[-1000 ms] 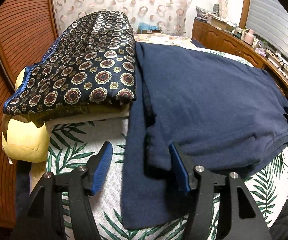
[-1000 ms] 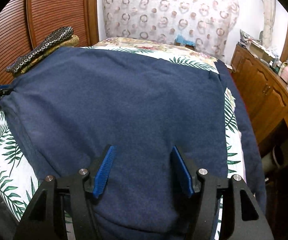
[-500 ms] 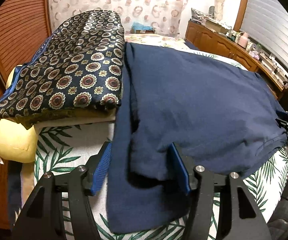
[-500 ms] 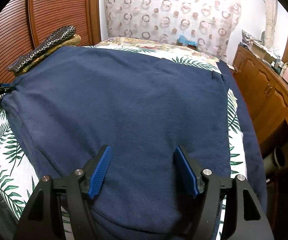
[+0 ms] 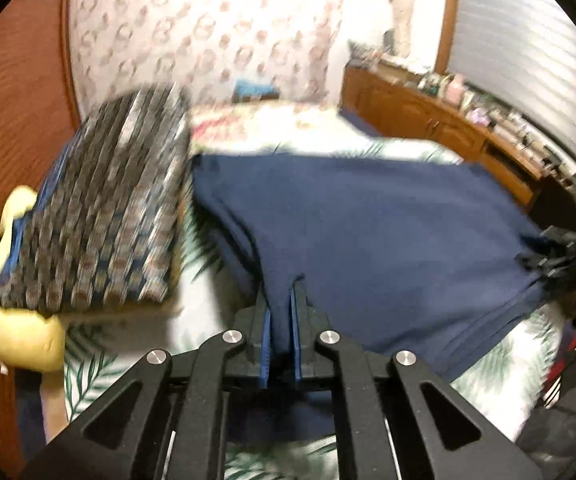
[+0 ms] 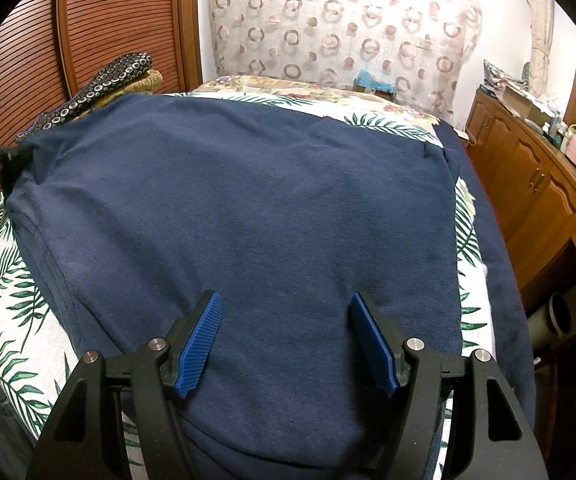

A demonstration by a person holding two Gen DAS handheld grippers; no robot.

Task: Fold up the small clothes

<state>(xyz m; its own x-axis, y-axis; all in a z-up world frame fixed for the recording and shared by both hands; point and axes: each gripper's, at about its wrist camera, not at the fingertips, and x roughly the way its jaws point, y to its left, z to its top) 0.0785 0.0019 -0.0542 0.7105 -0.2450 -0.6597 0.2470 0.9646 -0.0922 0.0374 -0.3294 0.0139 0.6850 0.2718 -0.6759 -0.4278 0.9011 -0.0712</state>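
Since the earlier frame, the left hand-held gripper has just closed, clamped on the near edge of the navy garment, which lies on the bed beside the patterned folded pile. From the right wrist, the right hand-held gripper stands apart over the garment's hem, pressing nothing; the garment spreads wide, its long axis seemingly running away from it.
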